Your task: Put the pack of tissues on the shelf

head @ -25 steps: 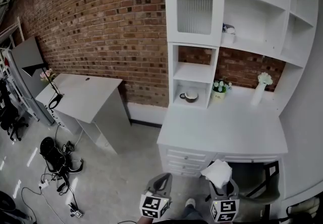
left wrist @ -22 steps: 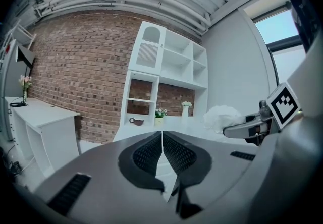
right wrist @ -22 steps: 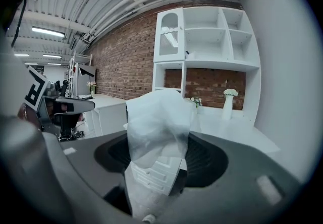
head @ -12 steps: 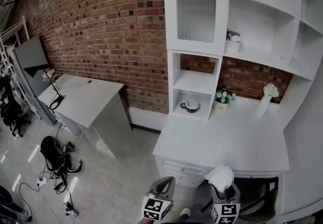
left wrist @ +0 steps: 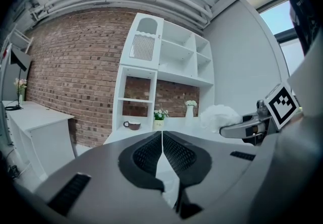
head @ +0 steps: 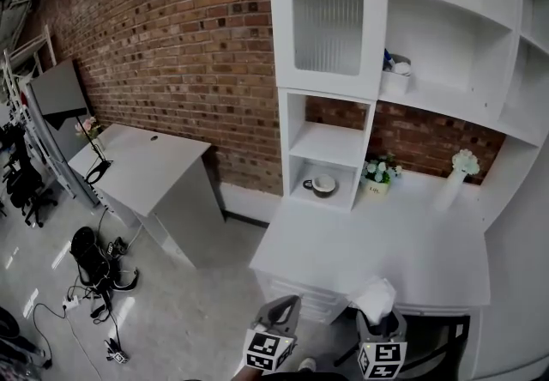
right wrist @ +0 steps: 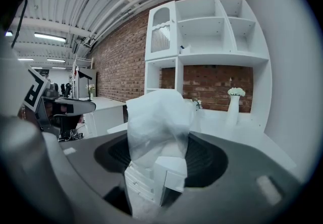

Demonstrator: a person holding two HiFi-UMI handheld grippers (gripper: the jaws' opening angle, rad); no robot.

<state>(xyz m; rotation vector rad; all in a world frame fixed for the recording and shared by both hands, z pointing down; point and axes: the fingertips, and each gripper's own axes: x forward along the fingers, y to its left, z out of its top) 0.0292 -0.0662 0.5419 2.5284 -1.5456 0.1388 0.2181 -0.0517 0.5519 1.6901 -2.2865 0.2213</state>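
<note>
R hand-held gripper (head: 380, 325) upright, tight on tissue pack (head: 374, 293); L hand-held gripper (head: 284, 309) clenched.

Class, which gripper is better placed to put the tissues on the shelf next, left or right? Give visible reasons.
Right. The right gripper grips the tissues and faces the shelves ahead. The left gripper is shut and empty, so it would probably need a handover first.

The left gripper (head: 287, 304) and right gripper (head: 378, 322), both grey-bodied with black ribbed pads (left wrist: 146, 155), each carry a cube (head: 268, 350) faced with black-and-white square markers.
</note>
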